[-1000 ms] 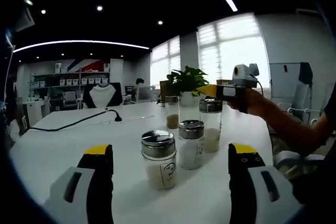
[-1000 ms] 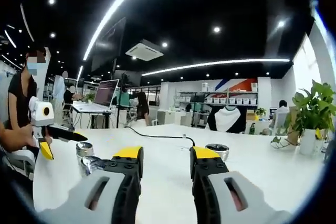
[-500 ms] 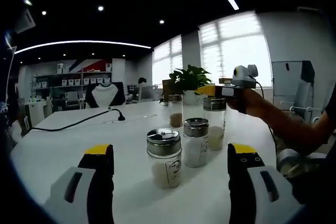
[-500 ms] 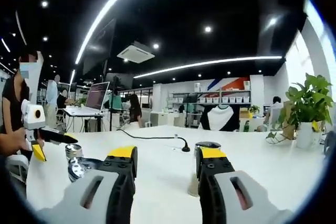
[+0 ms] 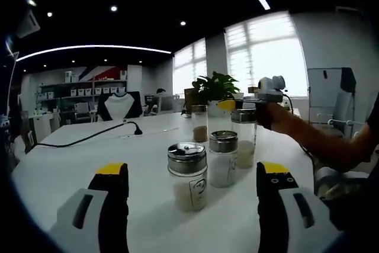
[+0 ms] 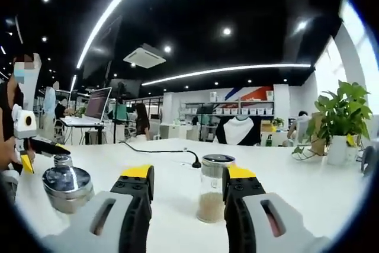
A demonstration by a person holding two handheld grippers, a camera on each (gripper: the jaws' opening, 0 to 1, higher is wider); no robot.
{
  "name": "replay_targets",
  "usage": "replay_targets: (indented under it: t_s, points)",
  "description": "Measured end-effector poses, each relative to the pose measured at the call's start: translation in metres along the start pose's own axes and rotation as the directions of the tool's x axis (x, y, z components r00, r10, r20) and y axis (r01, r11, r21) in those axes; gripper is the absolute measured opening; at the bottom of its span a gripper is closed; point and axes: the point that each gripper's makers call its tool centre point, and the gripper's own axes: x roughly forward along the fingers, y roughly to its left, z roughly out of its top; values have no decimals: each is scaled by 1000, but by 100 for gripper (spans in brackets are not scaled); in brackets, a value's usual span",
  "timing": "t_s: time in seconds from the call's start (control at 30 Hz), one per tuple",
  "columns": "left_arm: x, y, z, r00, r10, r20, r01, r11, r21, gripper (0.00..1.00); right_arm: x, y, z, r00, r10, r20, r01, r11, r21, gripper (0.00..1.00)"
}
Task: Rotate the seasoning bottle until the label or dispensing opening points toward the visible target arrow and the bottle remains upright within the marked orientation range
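Several glass seasoning bottles with metal lids stand upright on the white table [image 5: 71,164]. In the left gripper view the nearest bottle [image 5: 188,176] holds white seasoning and shows a label. Behind it are a second bottle [image 5: 223,158], a tall bottle [image 5: 244,137] and a far bottle with brown seasoning [image 5: 200,124]. My left gripper [image 5: 192,173] is open, short of the nearest bottle. My right gripper [image 5: 228,106] reaches in from the right near the tall bottle's lid. In the right gripper view the right gripper [image 6: 188,176] is open, and the brown-seasoning bottle [image 6: 212,189] stands just beyond its tips, partly behind the right jaw.
A potted plant [image 5: 216,90] [image 6: 346,117] stands at the table's far side. A black power cable [image 5: 89,137] [image 6: 160,149] runs across the table. Two more bottle lids [image 6: 67,185] sit at the left, with the left gripper [image 6: 29,140] behind them. A person's arm [image 5: 314,140] holds the right gripper.
The right gripper has moved toward the bottles and sunk lower; the brown-seasoning bottle now shows whole just past its jaws. The left gripper view has barely shifted. Both grippers stay open.
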Motion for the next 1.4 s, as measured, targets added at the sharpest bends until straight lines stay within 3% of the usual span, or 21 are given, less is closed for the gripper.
replay_targets:
  t_s: [0.33,0.53,1.03,1.2,1.4]
  points:
    - [-4,2,6,1000,3,14,-3,1000,10,94,24,-26,-3,997,-74,4,74,997,-18,45]
    - [-3,3,6,1000,2,14,-2,1000,9,94,32,-29,-7,996,-89,16,89,996,-26,45]
    - [-1,3,3,1000,0,5,0,1000,7,94,63,-43,-27,992,-123,-28,122,991,-49,53]
    - [-2,5,2,1000,2,5,-2,1000,6,94,73,-55,-34,985,-166,-42,164,986,-37,55]
    - [-1,9,2,1000,6,8,-6,1000,4,93,78,-51,-40,988,-150,-43,149,989,-27,54]
